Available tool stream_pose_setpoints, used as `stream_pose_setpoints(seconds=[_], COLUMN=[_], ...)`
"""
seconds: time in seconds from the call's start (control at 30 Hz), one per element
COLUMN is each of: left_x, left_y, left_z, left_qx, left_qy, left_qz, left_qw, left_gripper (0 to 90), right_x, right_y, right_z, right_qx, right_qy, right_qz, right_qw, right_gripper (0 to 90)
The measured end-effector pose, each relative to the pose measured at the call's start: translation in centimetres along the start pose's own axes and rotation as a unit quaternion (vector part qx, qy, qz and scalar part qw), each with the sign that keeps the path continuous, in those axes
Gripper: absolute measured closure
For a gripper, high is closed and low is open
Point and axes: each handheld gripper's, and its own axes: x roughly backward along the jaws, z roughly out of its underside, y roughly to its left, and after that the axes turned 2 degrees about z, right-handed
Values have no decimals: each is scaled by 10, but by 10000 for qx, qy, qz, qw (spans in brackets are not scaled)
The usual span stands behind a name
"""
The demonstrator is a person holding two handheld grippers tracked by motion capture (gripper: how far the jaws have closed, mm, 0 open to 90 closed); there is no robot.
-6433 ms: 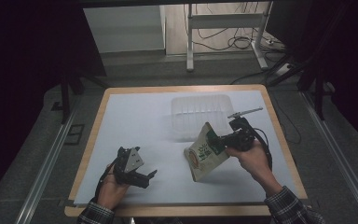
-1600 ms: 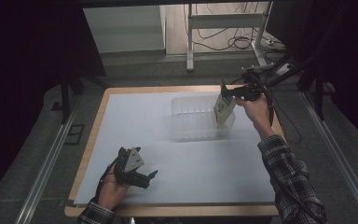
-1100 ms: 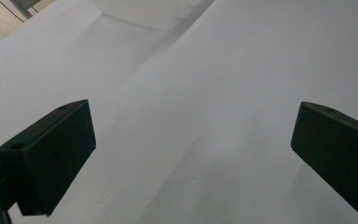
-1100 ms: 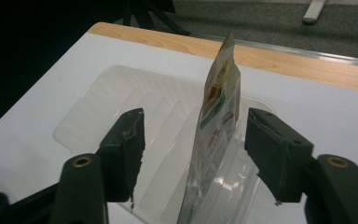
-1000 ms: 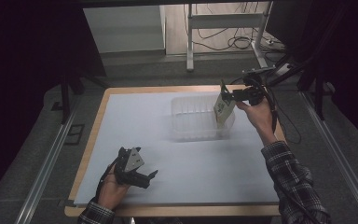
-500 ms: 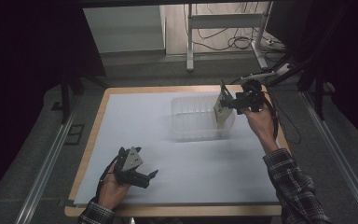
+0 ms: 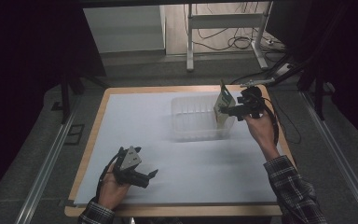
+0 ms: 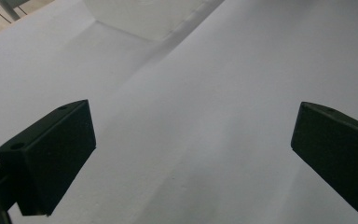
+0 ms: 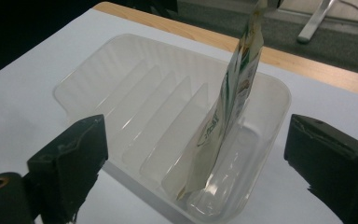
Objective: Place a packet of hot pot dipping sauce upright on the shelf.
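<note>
A green-and-white printed pouch (image 7: pixel 224 106) stands upright, leaning slightly, in the right-hand end slot of a clear ribbed plastic tray (image 7: pixel 182 134) at the back right of the table. In the right gripper view the pouch (image 9: pixel 228 107) rises from the tray (image 9: pixel 88 70) between the wide-apart jaws, touching neither. My right gripper (image 7: pixel 230 111) is open beside the tray's right end. My left gripper (image 7: pixel 147 175) rests open on the white sheet near the front left, and nothing lies between its jaws (image 8: pixel 193 140).
A white sheet (image 7: pixel 223 168) covers most of the wooden table (image 7: pixel 98 112). A metal stand and loose cables (image 7: pixel 233 42) lie on the floor beyond the far edge. Dark drapes close off both sides.
My right gripper carried the pouch from mid-table up to the tray's right end and lowered it into a slot; its jaws now stand apart from it. The left gripper has not moved.
</note>
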Motion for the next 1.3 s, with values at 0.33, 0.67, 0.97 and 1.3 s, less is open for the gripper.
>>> stream_pose_setpoints(seconds=[0.33,0.67,0.97,1.3], left_x=[-1,-1,-1,0], left_y=[0,-1,-1,-1], left_z=[0,0,0,1], left_qx=[-53,-83,-102,-111], left_qy=[13,24,38,27], left_qz=[-20,-39,-41,-47], left_qw=[10000,10000,9999,9999], left_gripper=[0,0,0,0], right_x=[3,5,9,21], right_y=[6,8,8,7], right_z=[13,26,40,50], right_qx=[256,326,310,368], right_qy=[-182,-210,-208,-165], right_qz=[124,192,79,-62], right_qw=[9994,9991,9993,9992], right_gripper=[41,35,27,0])
